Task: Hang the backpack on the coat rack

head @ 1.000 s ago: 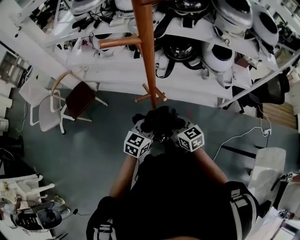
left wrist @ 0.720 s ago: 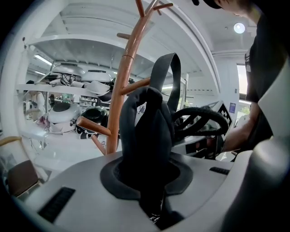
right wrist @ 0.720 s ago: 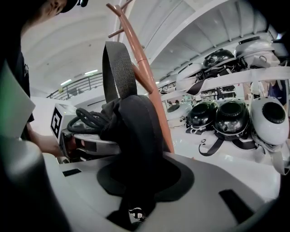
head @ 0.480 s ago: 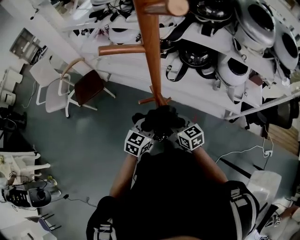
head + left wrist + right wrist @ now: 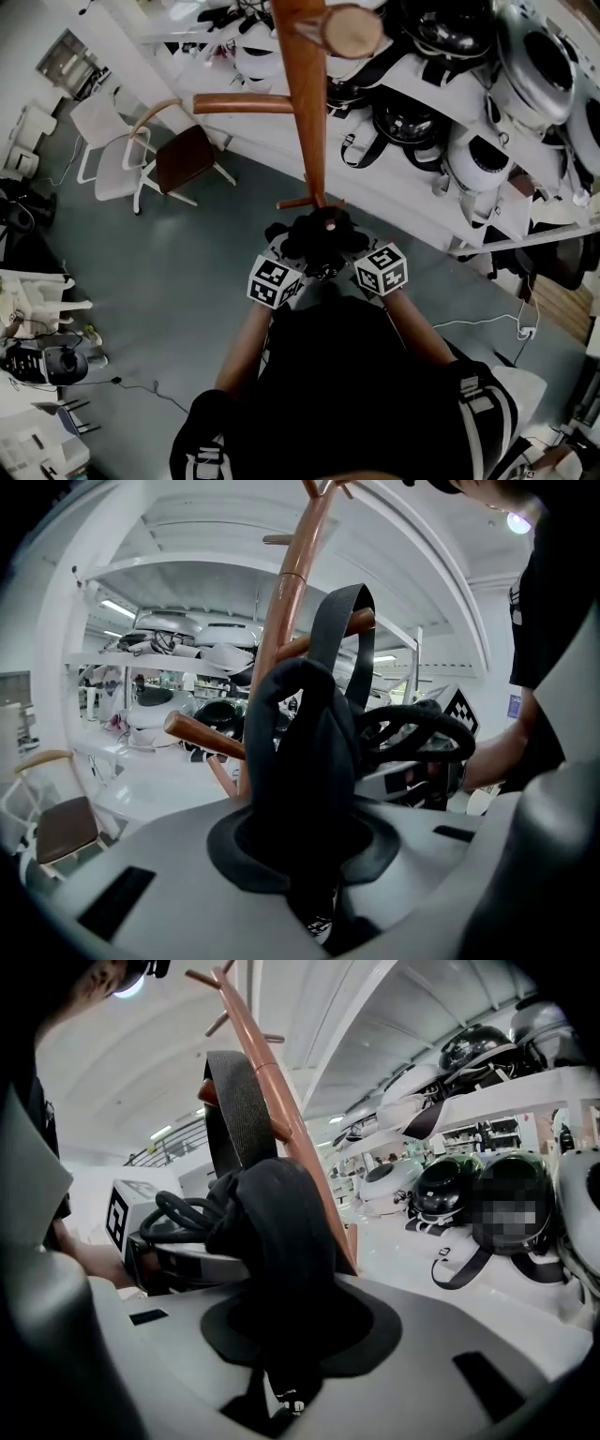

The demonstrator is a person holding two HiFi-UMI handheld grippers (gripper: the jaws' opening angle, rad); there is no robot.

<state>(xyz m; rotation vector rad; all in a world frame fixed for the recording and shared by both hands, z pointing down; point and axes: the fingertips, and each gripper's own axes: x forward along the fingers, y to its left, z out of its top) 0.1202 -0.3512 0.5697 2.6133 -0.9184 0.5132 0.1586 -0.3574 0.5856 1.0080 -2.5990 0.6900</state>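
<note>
In the head view both grippers hold the top of a black backpack (image 5: 319, 234), whose dark bulk hangs down toward me. The left gripper (image 5: 292, 253) and right gripper (image 5: 360, 249) sit side by side, each shut on bunched black fabric. Just beyond them rises the wooden coat rack (image 5: 307, 103), with one peg end (image 5: 349, 30) high up and a long peg (image 5: 242, 104) to the left. In the left gripper view the left gripper (image 5: 302, 799) pinches the backpack (image 5: 300, 742), and a grey strap loop (image 5: 339, 635) stands beside a peg (image 5: 202, 736). In the right gripper view the right gripper (image 5: 281, 1283) clamps the backpack (image 5: 277, 1218) by the rack's pole (image 5: 272, 1087).
White shelving (image 5: 412, 178) loaded with several helmets (image 5: 478, 155) runs behind the rack. A brown-seated chair (image 5: 183, 159) and a white chair (image 5: 105, 155) stand on the grey floor at left. A cable (image 5: 487, 323) trails at right.
Both grippers have carried the backpack closer to the rack's pole. The upper peg end now looms larger and nearer the middle of the head view. Grips unchanged.
</note>
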